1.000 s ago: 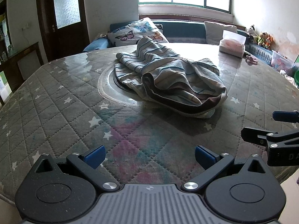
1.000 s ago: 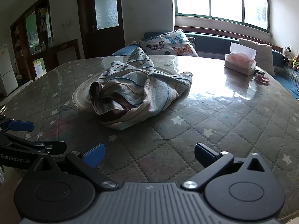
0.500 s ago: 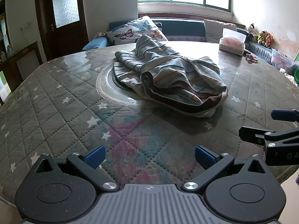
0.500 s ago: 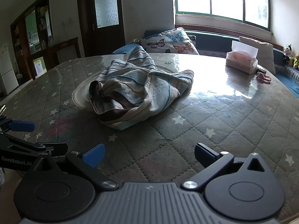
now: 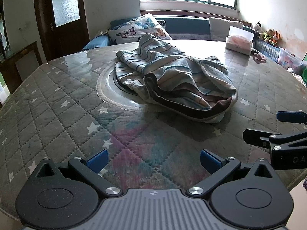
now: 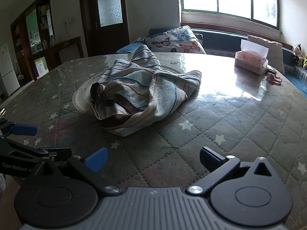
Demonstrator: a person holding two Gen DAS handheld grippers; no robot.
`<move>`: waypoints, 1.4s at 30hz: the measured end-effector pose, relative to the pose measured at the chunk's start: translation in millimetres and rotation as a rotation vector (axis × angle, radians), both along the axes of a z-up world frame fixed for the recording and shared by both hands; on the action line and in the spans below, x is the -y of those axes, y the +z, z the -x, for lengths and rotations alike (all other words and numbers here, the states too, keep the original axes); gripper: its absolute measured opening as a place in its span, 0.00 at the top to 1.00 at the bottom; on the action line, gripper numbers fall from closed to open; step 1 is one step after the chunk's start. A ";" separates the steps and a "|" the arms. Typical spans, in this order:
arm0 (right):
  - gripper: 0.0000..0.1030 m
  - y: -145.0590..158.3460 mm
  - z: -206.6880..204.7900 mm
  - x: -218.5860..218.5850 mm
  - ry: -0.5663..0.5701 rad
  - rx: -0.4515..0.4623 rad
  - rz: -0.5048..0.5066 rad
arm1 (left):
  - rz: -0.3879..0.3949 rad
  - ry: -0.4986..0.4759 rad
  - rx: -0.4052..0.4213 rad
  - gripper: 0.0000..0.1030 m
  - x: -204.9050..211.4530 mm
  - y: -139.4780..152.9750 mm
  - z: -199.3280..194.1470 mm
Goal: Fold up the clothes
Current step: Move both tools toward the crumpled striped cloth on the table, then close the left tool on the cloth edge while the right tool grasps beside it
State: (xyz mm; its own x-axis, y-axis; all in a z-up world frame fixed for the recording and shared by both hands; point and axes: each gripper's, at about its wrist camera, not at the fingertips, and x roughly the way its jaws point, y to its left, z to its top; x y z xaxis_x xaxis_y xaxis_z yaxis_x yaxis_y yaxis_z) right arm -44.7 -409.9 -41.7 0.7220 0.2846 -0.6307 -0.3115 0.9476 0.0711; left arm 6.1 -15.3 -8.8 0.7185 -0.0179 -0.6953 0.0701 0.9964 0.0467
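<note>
I see one garment (image 5: 172,84), a soft striped knit in pale blue, cream and grey with a dark brown hem band, lying crumpled in a loose heap with its opening gaping toward me. It sits at the middle of the table (image 5: 57,105), partly over a round disc (image 5: 107,88) with a pale rim set into the top. The table is covered by a quilted grey cloth stitched in diamonds and dotted with white stars, with a faded pink and teal patch between the garment and my grippers; a glossy clear sheet over it throws back the window light.

My left gripper (image 5: 153,158) hangs over the near edge of the table, short of the garment, its two blue-padded fingers spread wide and holding nothing. My right gripper (image 6: 153,158) is just beside it, also short of the garment, equally wide and empty.

Beyond the garment, near the far right edge of the table, stands one tissue box (image 6: 251,61) with a white sheet sticking up. Behind the table I count one butterfly-print cushion (image 5: 140,28) and one plain pale cushion (image 5: 220,25) on a dark blue bench.
</note>
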 end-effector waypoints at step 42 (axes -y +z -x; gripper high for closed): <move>0.61 13.7 -206.9 -16.6 0.045 -0.103 -0.030 | 0.111 0.053 -0.012 0.36 -57.5 19.8 -153.4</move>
